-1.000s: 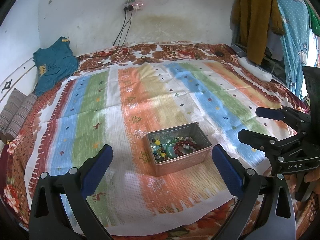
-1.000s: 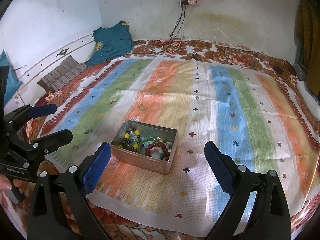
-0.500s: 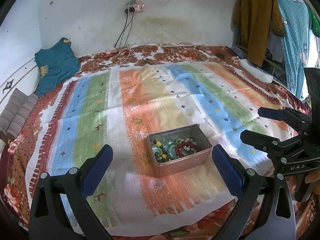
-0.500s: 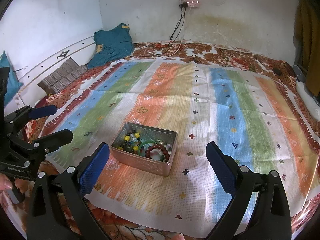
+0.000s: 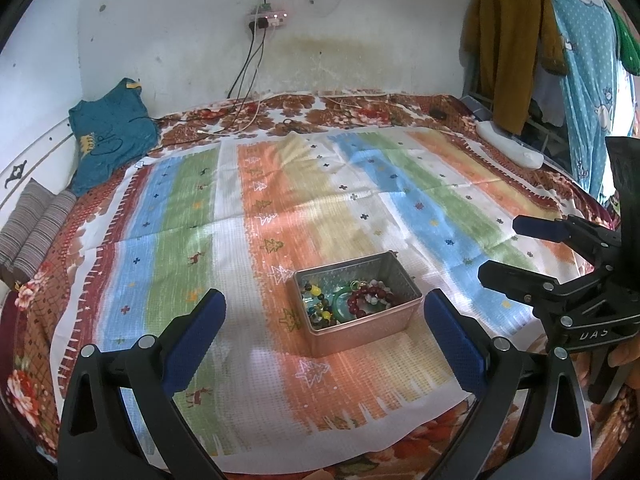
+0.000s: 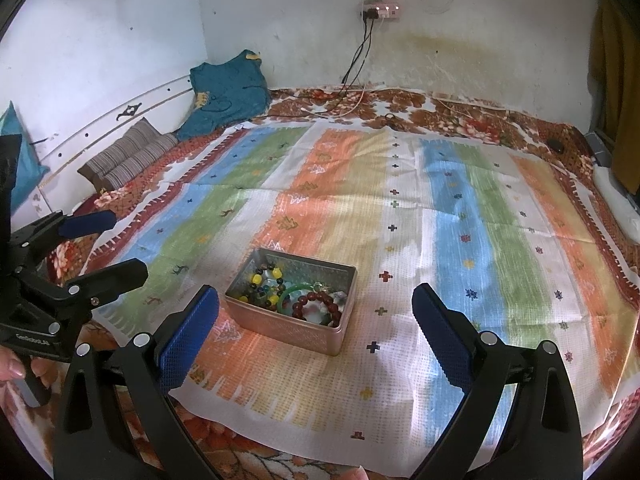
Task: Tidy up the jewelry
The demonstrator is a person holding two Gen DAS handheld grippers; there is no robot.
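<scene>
A striped cloth (image 5: 360,184) in orange, green, blue and white covers a bed with a floral sheet (image 6: 460,116). Behind it is a stained white wall (image 5: 360,20) with a power strip (image 5: 267,20) and hanging cables. A teal garment (image 5: 108,132) lies in the far corner, and clothes (image 5: 516,40) hang at the side.

A metal tin (image 5: 362,330) stands on the cloth and holds beaded bracelets (image 5: 370,299). The left gripper (image 5: 324,340) has its fingers wide apart, with the tin just in front between them. The right gripper (image 6: 316,330) is spread wide too, and the tin lies near its left finger (image 6: 188,340).
</scene>
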